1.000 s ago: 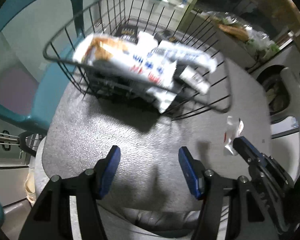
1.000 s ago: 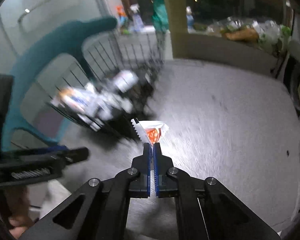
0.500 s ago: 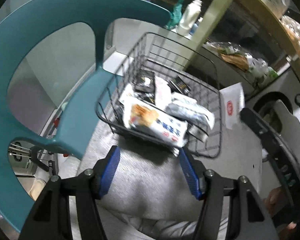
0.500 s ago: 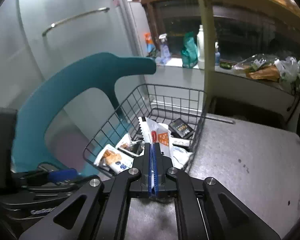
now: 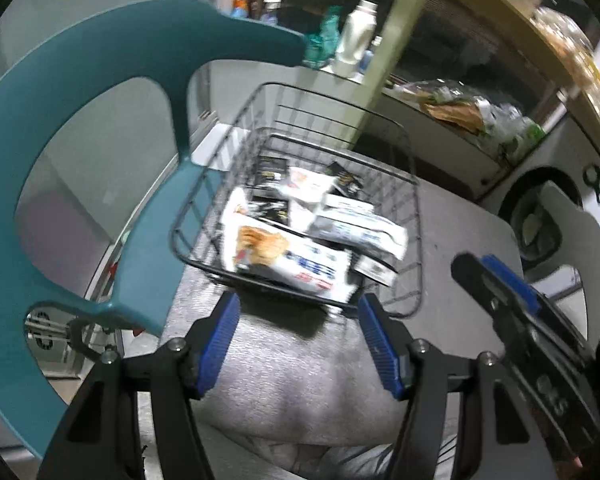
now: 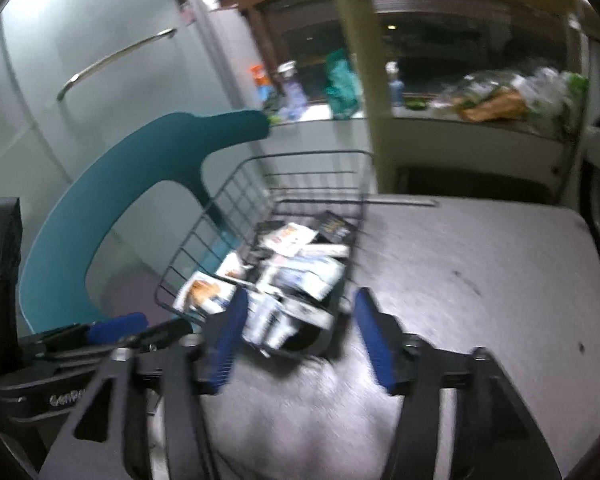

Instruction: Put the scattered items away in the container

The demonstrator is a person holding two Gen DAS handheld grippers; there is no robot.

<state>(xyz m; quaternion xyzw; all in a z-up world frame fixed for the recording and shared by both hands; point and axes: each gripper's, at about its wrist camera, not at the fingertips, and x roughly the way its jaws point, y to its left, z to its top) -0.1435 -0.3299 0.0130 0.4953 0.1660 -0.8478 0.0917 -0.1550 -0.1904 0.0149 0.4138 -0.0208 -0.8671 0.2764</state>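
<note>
A black wire basket [image 5: 414, 208] [image 6: 204, 240] stands on the grey table, filled with several snack packets. A white packet with a biscuit picture [image 5: 284, 260] lies at its near side, and a small white and red sachet [image 6: 288, 236] lies among the packets further back. My left gripper [image 5: 298, 320] hangs open just in front of the basket's near rim, nothing between its blue pads. My right gripper [image 6: 298, 320] is above the near edge of the basket; its jaws are opening with nothing held between them. It also shows at the right in the left wrist view [image 5: 512, 292].
A teal chair back [image 5: 80, 160] [image 6: 120, 184] curves along the basket's left side. The grey table [image 6: 480, 280] stretches to the right. Behind it stand a shelf post [image 5: 380, 60], bottles [image 5: 354, 36] and bags of groceries [image 6: 512, 96].
My right gripper carried the white and red sachet from the table up over the basket and let it go; its jaws now stand apart. Both grippers rose, and the left one stayed open.
</note>
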